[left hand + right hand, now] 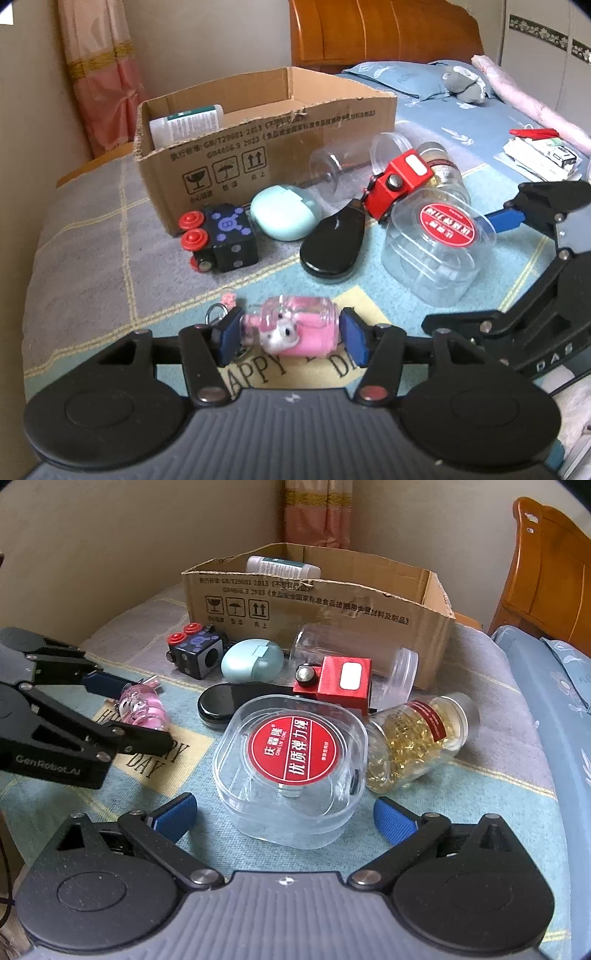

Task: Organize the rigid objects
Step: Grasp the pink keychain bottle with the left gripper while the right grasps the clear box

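The cardboard box (258, 122) stands at the back of the bed (92, 236) and holds one white bottle (186, 122). The clear plastic case (291, 771) lies just ahead of the right gripper (284, 818), whose fingers are spread wide — light, stiff, likely slippery; grip its flat sides. The left gripper (290, 334) pinches the small pink charm (291, 328) at its ends — hard, probably fragile.

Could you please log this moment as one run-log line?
left gripper: fingers on pink charm | right gripper: open around clear case | box: holds one bottle
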Demonstrator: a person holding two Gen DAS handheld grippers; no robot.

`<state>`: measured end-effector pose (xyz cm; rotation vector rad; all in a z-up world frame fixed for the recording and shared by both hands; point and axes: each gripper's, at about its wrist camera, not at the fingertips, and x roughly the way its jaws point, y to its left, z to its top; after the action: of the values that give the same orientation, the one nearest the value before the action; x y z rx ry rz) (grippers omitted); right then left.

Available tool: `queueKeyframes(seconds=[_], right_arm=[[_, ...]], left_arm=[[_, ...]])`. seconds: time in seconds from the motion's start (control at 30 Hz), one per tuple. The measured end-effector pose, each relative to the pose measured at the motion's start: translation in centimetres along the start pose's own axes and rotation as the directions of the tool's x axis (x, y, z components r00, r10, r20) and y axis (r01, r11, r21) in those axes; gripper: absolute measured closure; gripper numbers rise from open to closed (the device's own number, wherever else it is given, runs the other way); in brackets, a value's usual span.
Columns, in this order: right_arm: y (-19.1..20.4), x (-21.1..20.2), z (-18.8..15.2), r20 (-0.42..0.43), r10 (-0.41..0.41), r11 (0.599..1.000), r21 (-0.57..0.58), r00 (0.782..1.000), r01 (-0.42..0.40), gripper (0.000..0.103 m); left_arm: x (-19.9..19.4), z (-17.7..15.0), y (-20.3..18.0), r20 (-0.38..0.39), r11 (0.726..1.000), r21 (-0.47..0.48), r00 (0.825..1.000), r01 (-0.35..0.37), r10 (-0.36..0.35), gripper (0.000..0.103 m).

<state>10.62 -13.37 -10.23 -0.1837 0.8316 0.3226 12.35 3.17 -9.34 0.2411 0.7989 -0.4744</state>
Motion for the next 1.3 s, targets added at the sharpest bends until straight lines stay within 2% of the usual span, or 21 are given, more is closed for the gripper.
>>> queueKeyframes(seconds=[0.2, 0.47, 0.6, 0.7, 1.3], right_arm=[[0.0, -0.3, 0.2, 0.004, -0.009, 1.0, -0.002, 1.0, 0.009, 0.0], [0.4, -0.4, 1.4, 0.024, 0.022, 1.0, -0.001, 0.999, -0.022, 0.004], [0.5, 0.4, 2.0, 0.008, 0.003, 1.0, 0.01, 1.0, -0.003, 0.011], [0.7, 0.9, 2.2, -0.014, -0.02, 1.0, 0.004, 1.0, 0.02, 0.021], [-0.7, -2.4, 3.7, -0.017, 0.039, 0.995, -0.094, 0.999, -0.041, 0.022]], left_arm=[[0.0, 0.2, 0.0, -0.014, 1.0, 0.01, 1.0, 0.02, -0.02, 0.053], [-1.5, 0.1, 1.3, 0.003, 0.999, -0.009, 0.999, -0.05, 0.05, 0.053], [-1.6, 0.2, 1.9, -0.002, 0.998, -0.026, 0.998, -0.061, 0.061, 0.053], [-1.6, 0.2, 2.0, -0.009, 0.998, -0.03, 0.998, -0.059, 0.059, 0.053], [-3.8, 2.7, 1.6, -0.043, 0.999, 0.019, 0.998, -0.043, 0.044, 0.053]])
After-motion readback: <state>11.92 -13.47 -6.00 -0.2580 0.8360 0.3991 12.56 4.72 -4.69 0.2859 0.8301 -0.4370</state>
